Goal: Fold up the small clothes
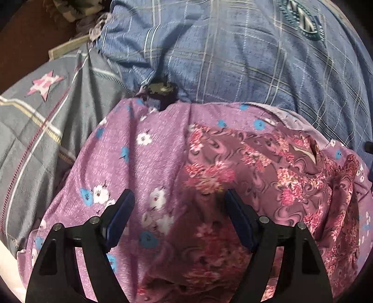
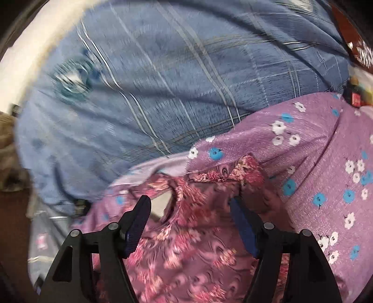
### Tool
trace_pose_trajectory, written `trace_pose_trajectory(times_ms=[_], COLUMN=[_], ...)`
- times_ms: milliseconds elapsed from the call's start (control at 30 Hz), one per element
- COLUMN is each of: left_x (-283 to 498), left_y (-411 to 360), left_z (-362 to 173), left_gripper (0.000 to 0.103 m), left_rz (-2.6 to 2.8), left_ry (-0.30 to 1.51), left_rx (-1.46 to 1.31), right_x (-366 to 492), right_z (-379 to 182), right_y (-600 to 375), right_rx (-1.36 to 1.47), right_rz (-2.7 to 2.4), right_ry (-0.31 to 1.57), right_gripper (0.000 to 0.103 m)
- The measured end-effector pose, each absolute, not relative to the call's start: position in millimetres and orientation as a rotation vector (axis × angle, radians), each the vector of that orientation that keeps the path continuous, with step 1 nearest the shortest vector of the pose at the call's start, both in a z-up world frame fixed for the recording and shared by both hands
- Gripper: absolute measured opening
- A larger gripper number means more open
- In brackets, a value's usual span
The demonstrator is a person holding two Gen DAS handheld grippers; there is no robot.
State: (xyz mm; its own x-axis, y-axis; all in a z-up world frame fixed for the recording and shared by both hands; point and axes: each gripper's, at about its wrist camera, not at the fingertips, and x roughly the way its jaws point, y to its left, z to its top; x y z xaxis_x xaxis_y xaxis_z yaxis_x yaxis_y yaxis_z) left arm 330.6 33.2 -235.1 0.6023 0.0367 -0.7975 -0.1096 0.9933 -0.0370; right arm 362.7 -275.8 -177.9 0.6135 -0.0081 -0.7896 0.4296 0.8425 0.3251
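Observation:
A small dark-pink garment with red flower print (image 1: pixel 244 167) lies on a lilac cloth with white and blue flowers (image 1: pixel 149 149). My left gripper (image 1: pixel 179 198) is open just above them, over the garment's left edge, holding nothing. In the right wrist view the same garment (image 2: pixel 200 223) lies crumpled, its neck opening (image 2: pixel 167 202) between my fingers. My right gripper (image 2: pixel 190 202) is open right over it, the right finger (image 2: pixel 242 221) against a raised fold. The lilac cloth (image 2: pixel 314 163) spreads to the right.
A blue checked bed sheet (image 1: pixel 233 58) with a round teal emblem (image 1: pixel 300 18) covers the far side. A grey quilt with a pink star (image 1: pixel 44 86) lies left. A small dark object (image 1: pixel 163 93) sits at the lilac cloth's far edge. The sheet also shows in the right view (image 2: pixel 163 81).

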Motion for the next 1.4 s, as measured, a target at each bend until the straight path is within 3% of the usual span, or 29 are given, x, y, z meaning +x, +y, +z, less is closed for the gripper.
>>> trace_pose_trajectory(times_ms=[100,200,233,267,300,333,600,700,767,833,900,967,1000,1033,1200,1400], left_x=[332.1,332.0,331.8,331.1,330.1,329.4,310.3,298.1,294.6,295.2,293.9,289.9,287.6,285.5,298.7,306.8], left_y=[41.2,41.1,40.7,40.7,40.0,39.5,36.7,35.4,37.2,39.8,40.7,40.7,41.3,41.1,37.1,30.0], left_z=[-236.5,-238.0,-239.6,-240.5,-242.0,-242.6,-248.1,-250.8,-249.7,-247.8,-239.6,-225.5,-220.2,-213.5,-227.7,-242.0], left_gripper=[0.079,0.079,0.079,0.079,0.079,0.080,0.067,0.065,0.064,0.064,0.064,0.064,0.064,0.064,0.064,0.064], left_rz=[0.072,0.051,0.043,0.037,0.025,0.017,-0.084,-0.117,-0.125,-0.126,-0.114,-0.091,-0.082,-0.068,-0.064,-0.029], left_ry=[0.949,0.961,0.969,0.975,0.984,0.988,1.019,1.026,1.021,1.017,0.976,0.885,0.853,0.805,0.863,0.898], left_rx=[-0.094,-0.065,-0.053,-0.045,-0.029,-0.016,0.051,0.086,0.083,0.058,0.051,0.059,0.063,0.071,0.085,0.126], right_x=[386.9,392.9,388.9,383.5,377.1,367.4,253.6,227.2,215.5,209.3,209.8,217.8,222.5,234.5,239.7,227.6], right_z=[-192.2,-213.1,-220.9,-227.4,-231.3,-233.8,-262.6,-278.8,-280.6,-278.2,-270.9,-263.5,-259.1,-255.9,-222.3,-182.0], right_y=[-259.6,-255.2,-259.8,-266.1,-271.4,-277.8,-333.2,-339.4,-348.6,-357.1,-359.3,-353.5,-350.0,-341.9,-328.9,-336.9], right_rx=[0.434,0.333,0.334,0.344,0.351,0.356,0.576,0.639,0.707,0.813,0.879,0.839,0.788,0.713,0.569,0.553], right_rz=[-0.383,-0.472,-0.485,-0.475,-0.465,-0.451,-0.220,-0.172,-0.124,-0.075,-0.059,-0.075,-0.087,-0.108,-0.125,0.031], right_ry=[0.966,1.028,1.051,1.079,1.092,1.092,1.029,1.011,0.961,0.912,0.878,0.887,0.898,0.925,0.872,0.518], right_gripper=[0.072,0.063,0.045,0.036,0.018,0.010,0.007,0.013,0.022,0.054,0.072,0.068,0.044,0.005,0.007,0.007])
